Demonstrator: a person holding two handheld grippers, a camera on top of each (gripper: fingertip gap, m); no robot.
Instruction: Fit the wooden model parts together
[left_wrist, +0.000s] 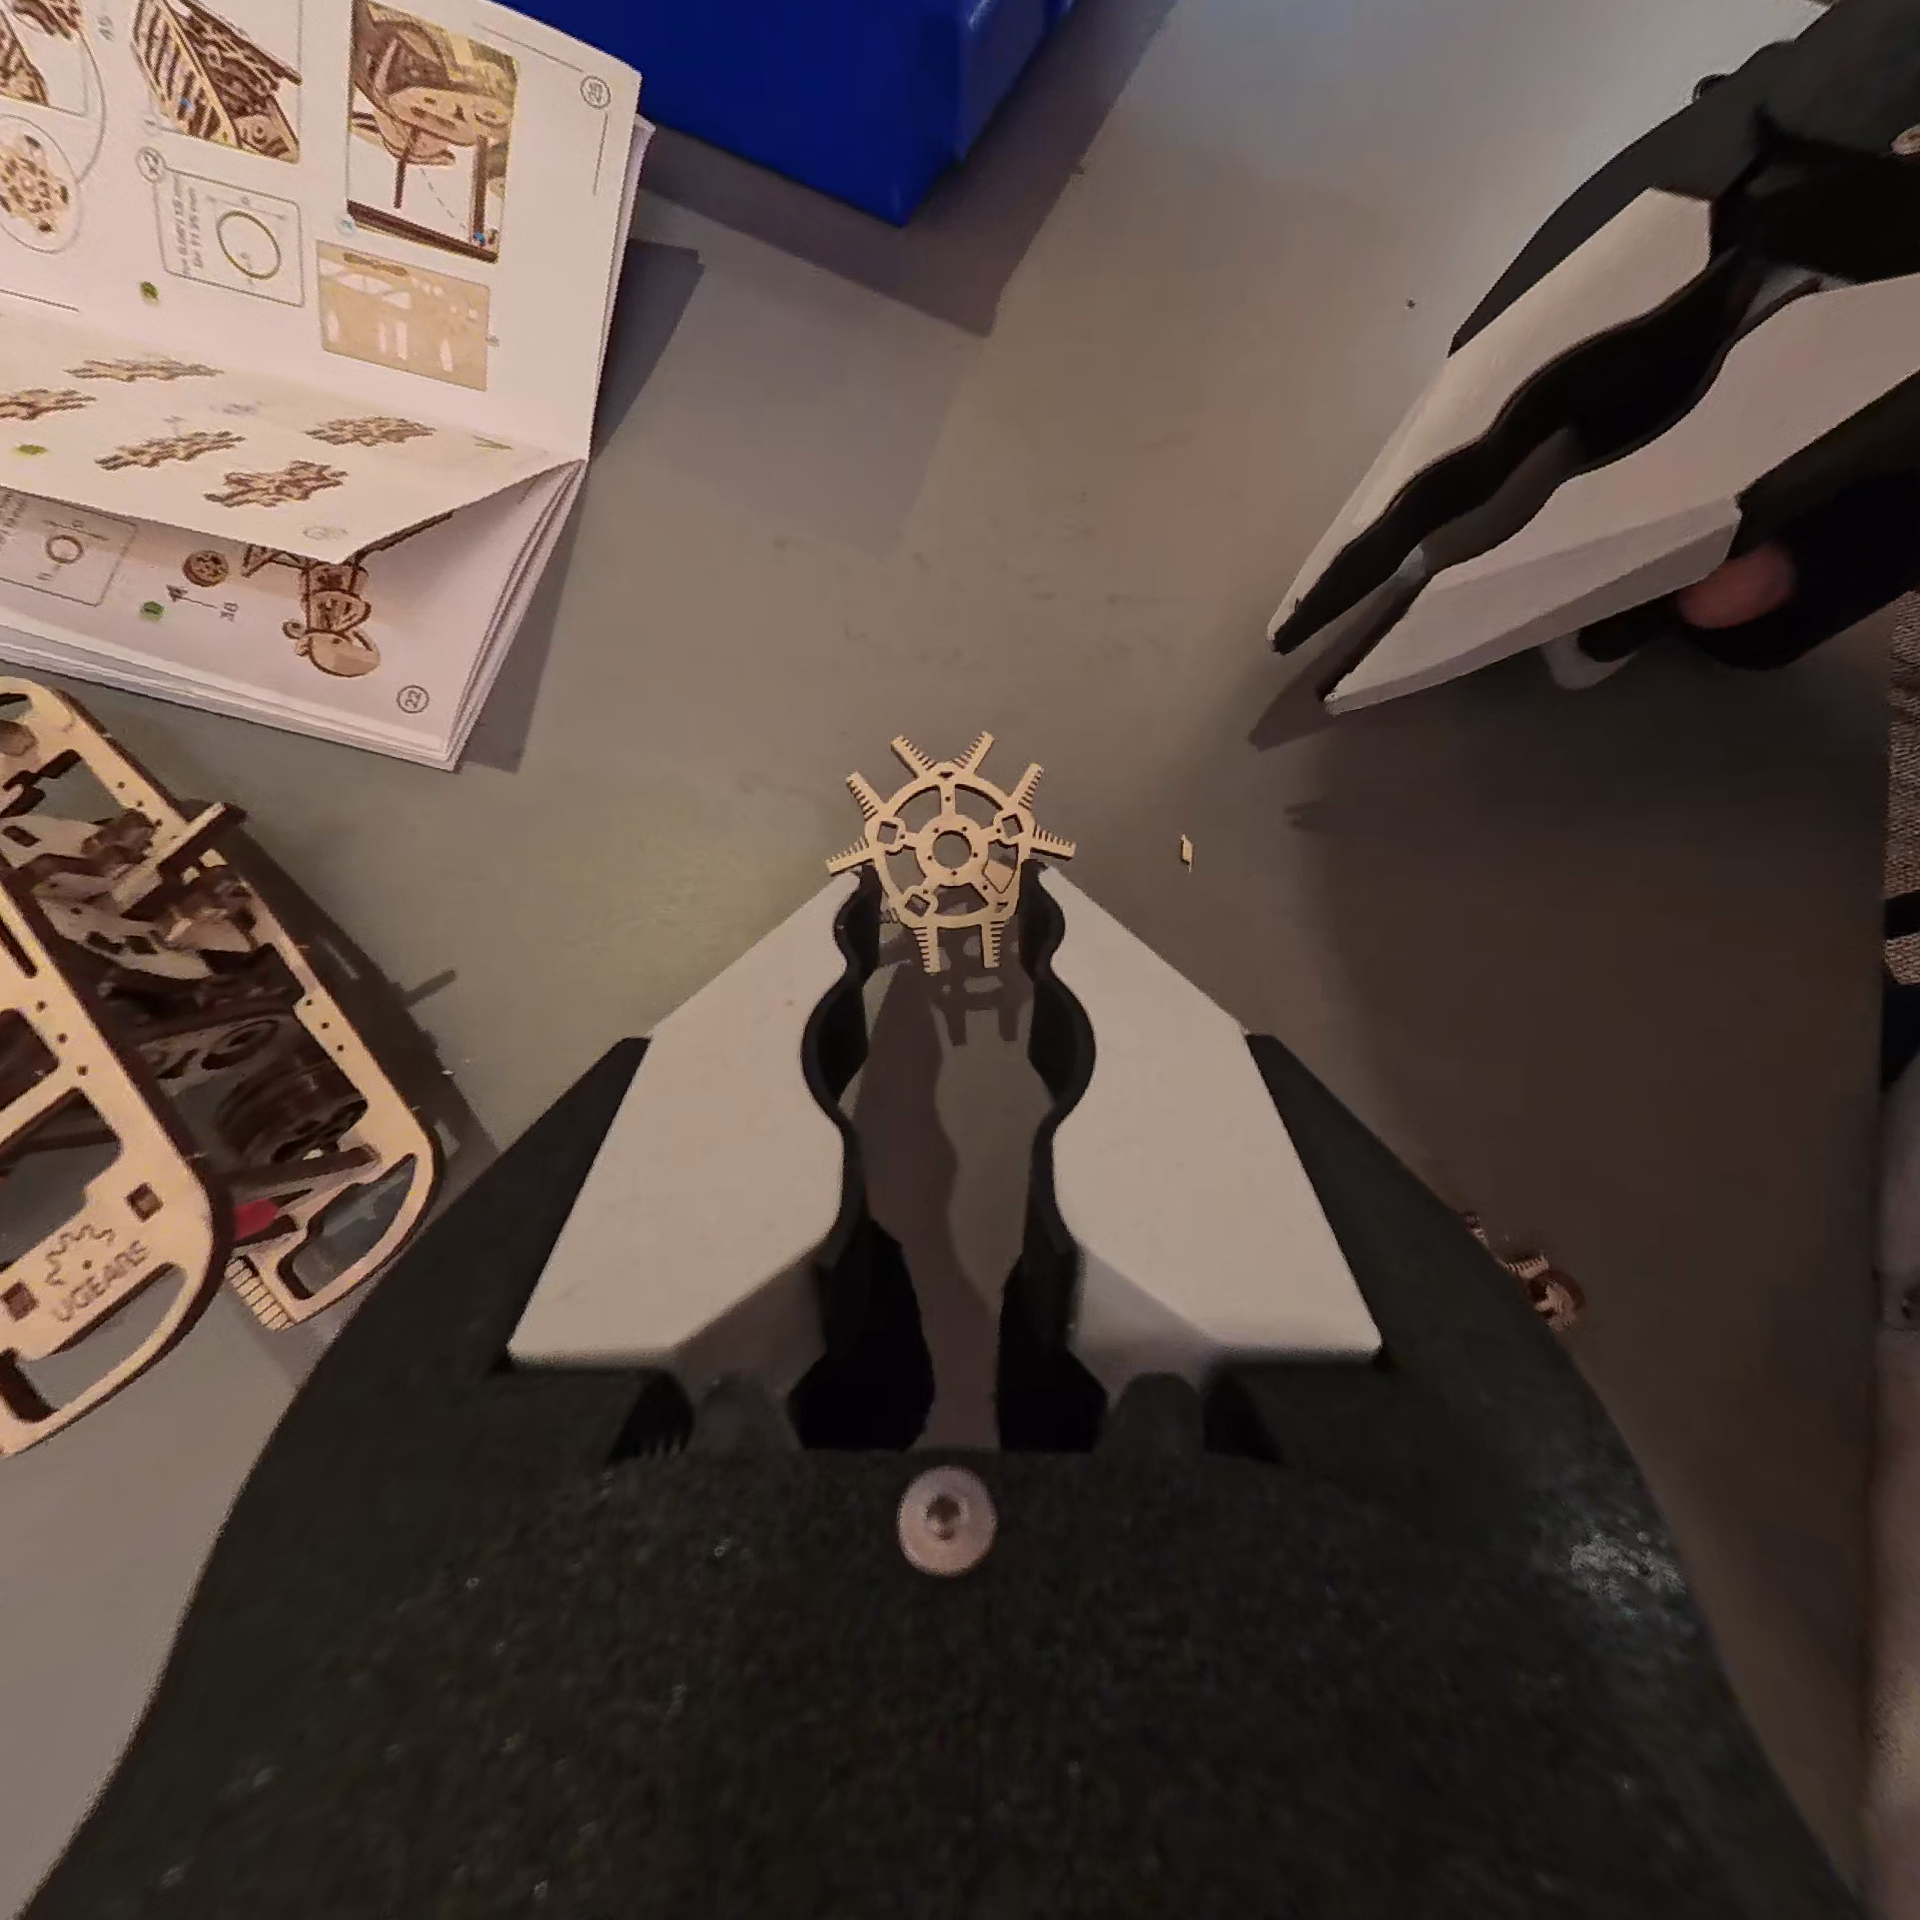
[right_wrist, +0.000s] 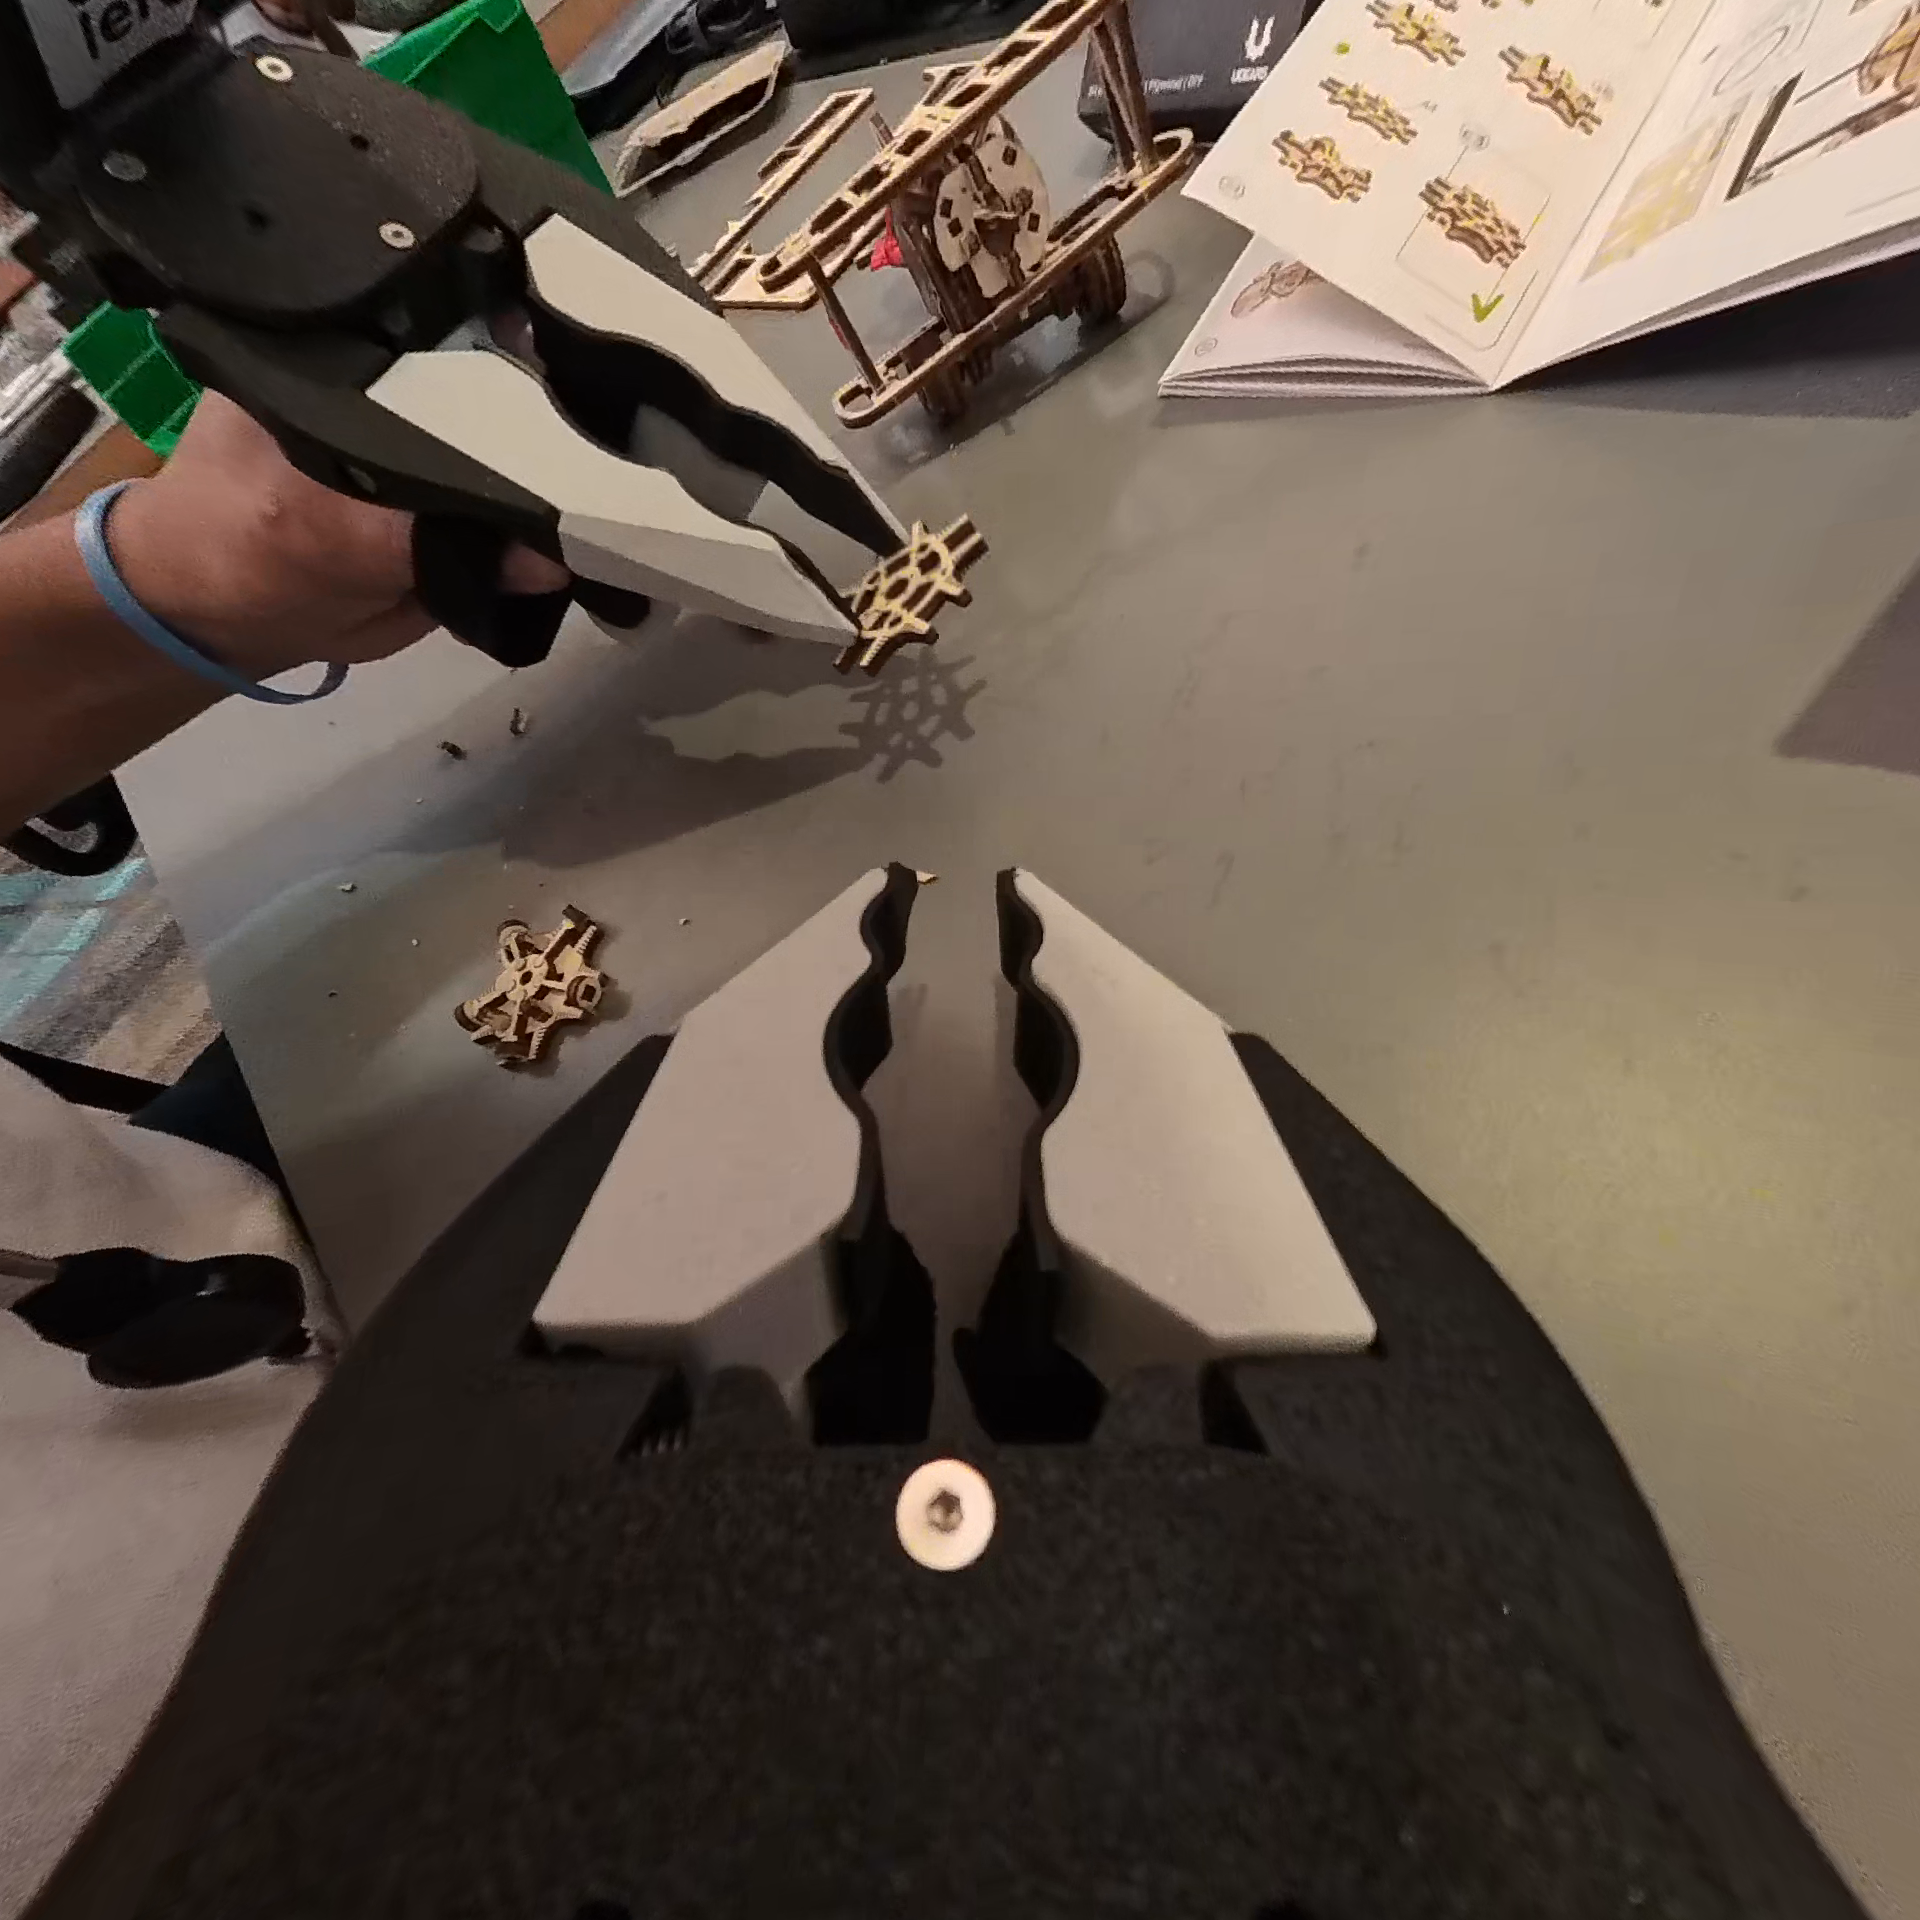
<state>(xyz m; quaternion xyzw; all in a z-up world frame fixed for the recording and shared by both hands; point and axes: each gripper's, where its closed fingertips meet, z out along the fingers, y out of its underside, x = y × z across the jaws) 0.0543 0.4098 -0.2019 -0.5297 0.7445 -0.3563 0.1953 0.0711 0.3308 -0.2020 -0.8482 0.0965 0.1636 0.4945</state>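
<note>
My left gripper (left_wrist: 948, 896) is shut on a flat wooden toothed wheel (left_wrist: 951, 847), pinching its lower edge so that it stands up beyond the fingertips, a little above the grey table (left_wrist: 1039, 520). The right wrist view shows the same gripper (right_wrist: 868, 597) and wheel (right_wrist: 914, 592) at the upper left, casting a shadow on the table. My right gripper (right_wrist: 954, 883) is slightly open and empty, low over the table; it also shows in the left wrist view (left_wrist: 1311, 667) at the upper right. A second small wooden gear assembly (right_wrist: 535, 987) lies on the table left of the right gripper.
A partly built wooden model (left_wrist: 156, 1091) stands at the left and appears again in the right wrist view (right_wrist: 956, 208). An open instruction booklet (left_wrist: 291, 312) lies behind it. A blue bin (left_wrist: 831, 83) and a green bin (right_wrist: 468, 73) stand at the table's far side. A small wood chip (left_wrist: 1184, 850) lies on the table. Tip to tip, the grippers are about 9 cm apart.
</note>
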